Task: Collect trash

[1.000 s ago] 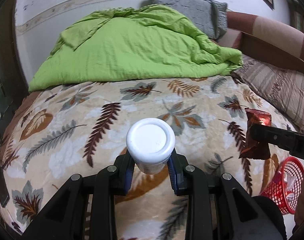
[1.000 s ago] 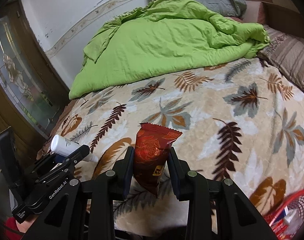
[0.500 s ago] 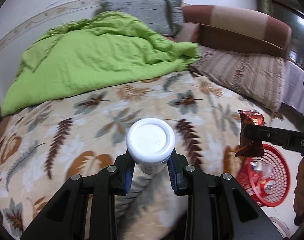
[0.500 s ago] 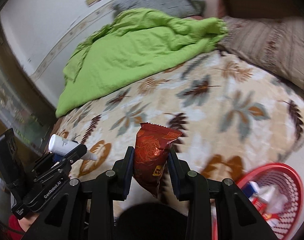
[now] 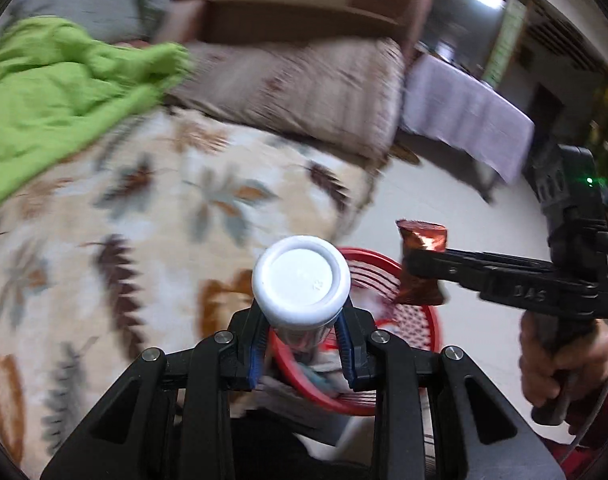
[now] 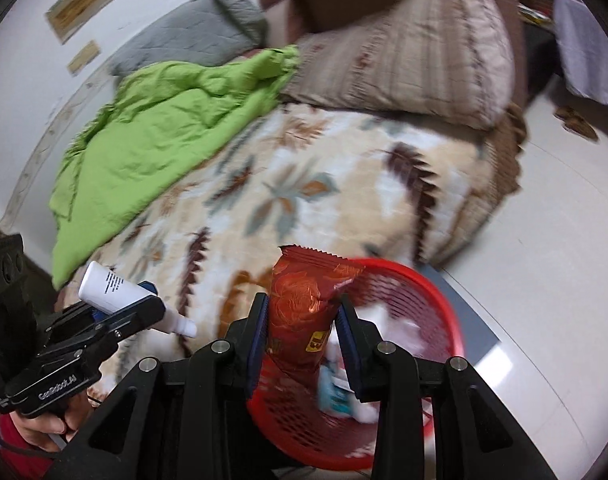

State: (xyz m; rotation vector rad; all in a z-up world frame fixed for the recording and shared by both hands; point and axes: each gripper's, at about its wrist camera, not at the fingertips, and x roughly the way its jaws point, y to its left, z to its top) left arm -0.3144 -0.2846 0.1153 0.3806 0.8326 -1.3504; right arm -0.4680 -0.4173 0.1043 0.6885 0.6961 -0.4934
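Note:
In the left wrist view my left gripper (image 5: 302, 344) is shut on a white plastic bottle (image 5: 301, 280), whose flat bottom faces the camera. Below and behind it a red mesh basket (image 5: 435, 332) stands on the floor by the bed. At the right of that view my right gripper (image 5: 421, 266) holds a red snack wrapper (image 5: 421, 240) above the basket. The right wrist view has my right gripper (image 6: 302, 332) shut on the wrapper (image 6: 304, 300), over the basket (image 6: 451, 312). My left gripper (image 6: 152, 308) with the bottle (image 6: 108, 286) is at the lower left.
The basket holds several pieces of trash (image 6: 335, 384). A bed with a leaf-patterned blanket (image 6: 304, 184), a green quilt (image 6: 164, 120) and striped pillows (image 6: 415, 60) fills the left. Pale floor (image 6: 543, 260) lies right of the basket. A cloth-covered table (image 5: 467, 116) stands farther off.
Both grippers have swung right, from over the bed to over the red basket at the bed's edge. Each keeps hold of its item.

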